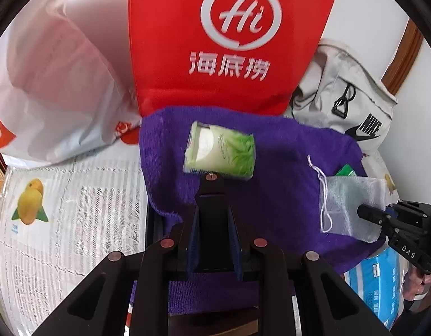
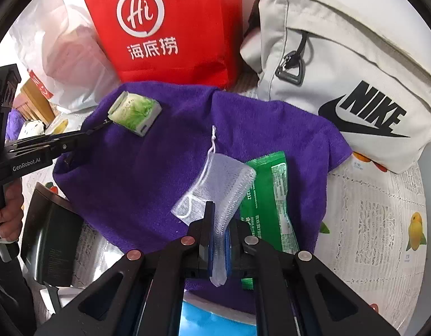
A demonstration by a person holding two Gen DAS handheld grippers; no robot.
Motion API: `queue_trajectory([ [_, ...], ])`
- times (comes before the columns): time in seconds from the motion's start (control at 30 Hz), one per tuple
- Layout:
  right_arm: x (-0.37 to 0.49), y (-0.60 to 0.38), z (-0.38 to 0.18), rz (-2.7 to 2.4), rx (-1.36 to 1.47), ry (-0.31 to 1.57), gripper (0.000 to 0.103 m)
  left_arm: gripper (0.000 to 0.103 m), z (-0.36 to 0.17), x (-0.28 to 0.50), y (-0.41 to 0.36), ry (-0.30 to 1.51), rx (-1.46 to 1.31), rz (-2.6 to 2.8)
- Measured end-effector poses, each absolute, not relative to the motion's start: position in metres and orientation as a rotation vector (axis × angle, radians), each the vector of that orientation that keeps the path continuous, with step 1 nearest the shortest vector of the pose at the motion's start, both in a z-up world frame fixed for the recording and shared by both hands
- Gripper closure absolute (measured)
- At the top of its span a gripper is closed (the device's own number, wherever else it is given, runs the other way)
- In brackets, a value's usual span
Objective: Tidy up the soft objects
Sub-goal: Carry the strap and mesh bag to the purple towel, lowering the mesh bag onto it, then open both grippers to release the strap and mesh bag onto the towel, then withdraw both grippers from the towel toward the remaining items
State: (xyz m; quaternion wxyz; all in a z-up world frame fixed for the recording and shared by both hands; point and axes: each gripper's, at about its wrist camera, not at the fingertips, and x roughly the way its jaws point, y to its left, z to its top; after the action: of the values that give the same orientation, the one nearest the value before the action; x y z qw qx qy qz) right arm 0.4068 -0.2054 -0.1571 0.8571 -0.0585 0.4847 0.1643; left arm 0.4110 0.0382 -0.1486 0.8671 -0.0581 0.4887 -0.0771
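Nearest us, our right gripper (image 2: pixel 215 235) is clenched on one end of the white mesh drawstring pouch (image 2: pixel 215 184), pinching just an edge so the limp net hangs off the fingers without bunching. The pouch lies on the purple towel (image 2: pixel 148 173), our landmark here, over its near-right part, and it overlaps the green snack packet (image 2: pixel 274 196) just beside it. Our left gripper (image 1: pixel 212 179) sits over the towel's middle with its jaws drawn together; the tip touches the near edge of the green tissue pack (image 1: pixel 219 151), but we can't tell whether it has a real grip. The tissue pack rests on the towel's far-left part, so the towel looks like the collection mat for the soft stuff. Behind the towel, the red paper bag (image 2: pixel 170 28) stands upright, the white plastic bag (image 1: pixel 55 84) slumps to its left, and the beige Nike bag (image 2: pixel 355 84) is on the right, likely destinations.
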Motion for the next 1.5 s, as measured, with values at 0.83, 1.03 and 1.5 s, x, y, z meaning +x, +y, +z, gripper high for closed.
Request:
queue_trajectory([
  [0.83,0.364,-0.227,-0.142,0.265,-0.126,0.953,0.045,0.054,-0.106,0.375,0.034,0.97,-0.07,-0.162],
  [1.03,0.312,-0.23,-0.113,0.255,-0.111,0.858,0.037,0.054,-0.081,0.327,0.045,0.914,-0.114,-0.181],
  [1.5,0.184,-0.233,-0.104,0.353,-0.009,0.814,0.036,0.05,-0.108,0.208,0.036,0.988,-0.148,-0.225],
])
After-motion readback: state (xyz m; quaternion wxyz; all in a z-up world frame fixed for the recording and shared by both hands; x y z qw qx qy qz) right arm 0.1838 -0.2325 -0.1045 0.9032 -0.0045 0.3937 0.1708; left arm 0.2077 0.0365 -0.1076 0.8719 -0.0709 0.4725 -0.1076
